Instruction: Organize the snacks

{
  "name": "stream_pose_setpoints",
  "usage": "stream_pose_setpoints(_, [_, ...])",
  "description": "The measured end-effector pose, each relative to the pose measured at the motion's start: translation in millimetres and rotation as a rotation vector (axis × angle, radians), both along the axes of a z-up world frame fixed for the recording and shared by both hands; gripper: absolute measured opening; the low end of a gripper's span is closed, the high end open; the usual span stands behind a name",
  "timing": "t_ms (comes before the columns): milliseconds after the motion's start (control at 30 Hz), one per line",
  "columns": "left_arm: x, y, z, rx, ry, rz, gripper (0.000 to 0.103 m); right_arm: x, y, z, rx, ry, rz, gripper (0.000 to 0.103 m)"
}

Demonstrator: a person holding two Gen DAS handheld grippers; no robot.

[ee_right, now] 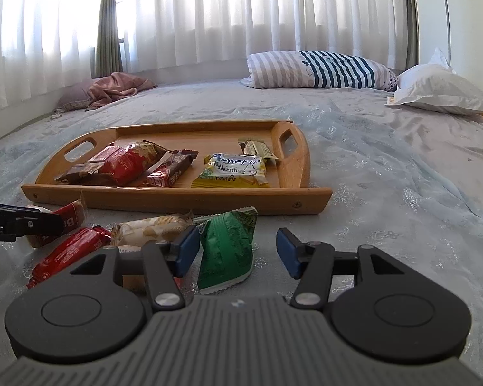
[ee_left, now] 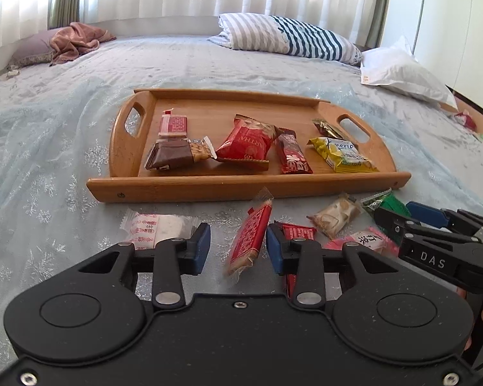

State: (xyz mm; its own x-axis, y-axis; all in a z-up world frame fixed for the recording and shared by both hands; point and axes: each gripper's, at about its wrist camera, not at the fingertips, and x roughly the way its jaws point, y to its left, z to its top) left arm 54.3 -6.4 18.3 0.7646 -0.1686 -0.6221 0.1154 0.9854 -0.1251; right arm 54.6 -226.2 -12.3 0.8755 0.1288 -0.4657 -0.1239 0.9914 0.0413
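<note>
The green packet lies flat on the bedspread just in front of the wooden tray, between the spread jaws of the right gripper; its left side looks to be at the left pad, the right pad stands clear, so nothing is gripped. It is probably light, crinkly film around a soft filling, slick under the pads and liable to crumple, so a pinch across the puffed middle or along a crimped end seam should hold best. In the left wrist view a red wrapped bar stands tilted between the left gripper, whose jaws are parted with gaps on both sides, so it seems not to be clamped, and whether it rests on anything cannot be told. Beside it lie a beige packet, a white packet and a pink one, all close together. The tray's near rim is a low lip that a carried snack must clear; its floor is bare toward the back and between the yellow packet and the red bag. To the right the bed is open.
</note>
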Motion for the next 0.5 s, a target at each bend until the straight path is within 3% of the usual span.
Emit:
stream_pose_setpoints(133, [5, 3, -9, -0.042, 0.047, 0.009, 0.036, -2, 6, -2, -0.041, -0.017, 0.008, 0.069])
stream_pose_setpoints(233, [3, 2, -10, -0.040, 0.047, 0.010, 0.035, -4, 9, -2, -0.059, -0.029, 0.019, 0.069])
stream_pose_setpoints(367, [-3, 11, 1, -0.103, 0.012, 0.037, 0.036, -5, 9, -1, -0.052, -0.030, 0.018, 0.069])
stream_pose_setpoints(500, [0, 9, 5, -0.072, -0.003, 0.015, 0.039, -5, 7, 1, -0.035, -0.031, 0.014, 0.069])
